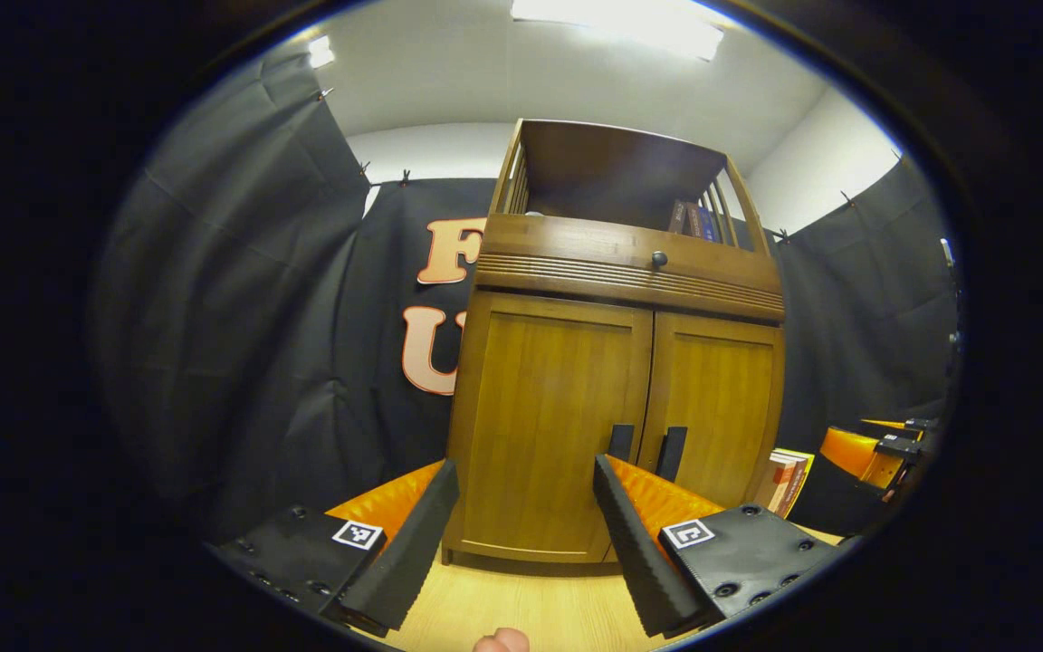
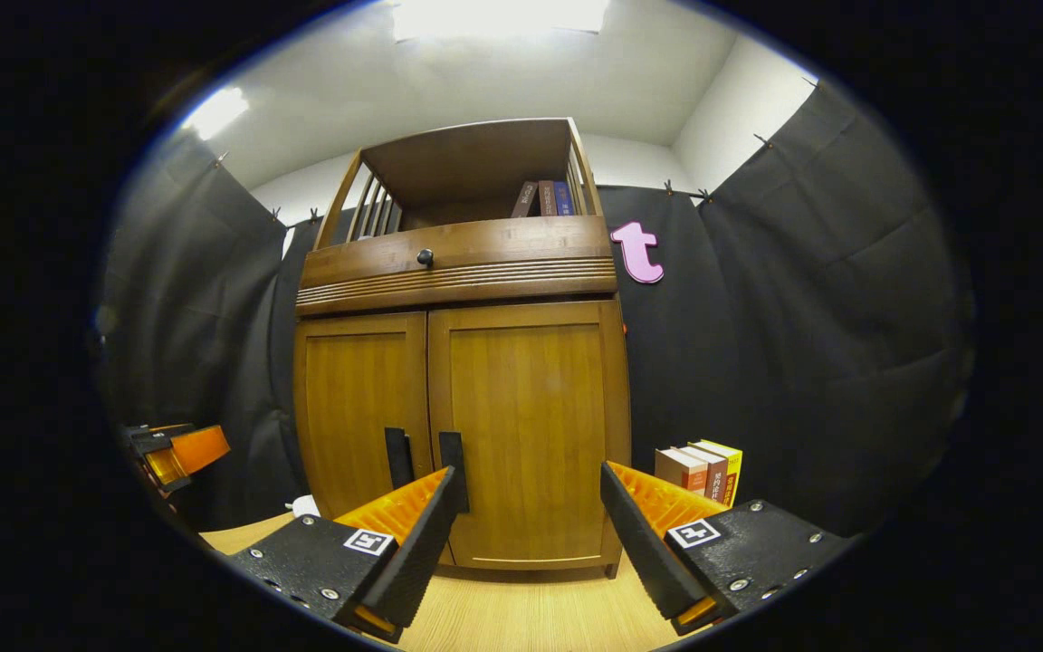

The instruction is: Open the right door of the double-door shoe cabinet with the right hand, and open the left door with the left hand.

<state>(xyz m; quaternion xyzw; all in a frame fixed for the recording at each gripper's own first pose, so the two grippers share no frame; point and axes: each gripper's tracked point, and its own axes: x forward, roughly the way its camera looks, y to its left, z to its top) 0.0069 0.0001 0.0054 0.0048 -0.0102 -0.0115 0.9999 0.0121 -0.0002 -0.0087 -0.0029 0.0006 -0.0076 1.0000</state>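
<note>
The wooden shoe cabinet stands upright with both doors closed. In the left gripper view its left door [image 1: 544, 417] is straight ahead and its right door [image 1: 721, 403] is beside it; two dark vertical handles [image 1: 621, 441] [image 1: 672, 453] flank the middle seam. My left gripper [image 1: 521, 534] is open and holds nothing, a short way in front of the left door. In the right gripper view the right door [image 2: 526, 417] faces me, with the left door [image 2: 358, 403] and the handles [image 2: 452, 455] [image 2: 395, 457] further left. My right gripper [image 2: 529, 534] is open and holds nothing, apart from the door.
A drawer with a round knob [image 2: 425, 257] sits above the doors, and an open shelf with books [image 2: 544, 197] tops the cabinet. Several books [image 2: 698, 469] stand beside the cabinet's right side on the light wooden surface [image 2: 521, 607]. Black cloth walls surround the booth.
</note>
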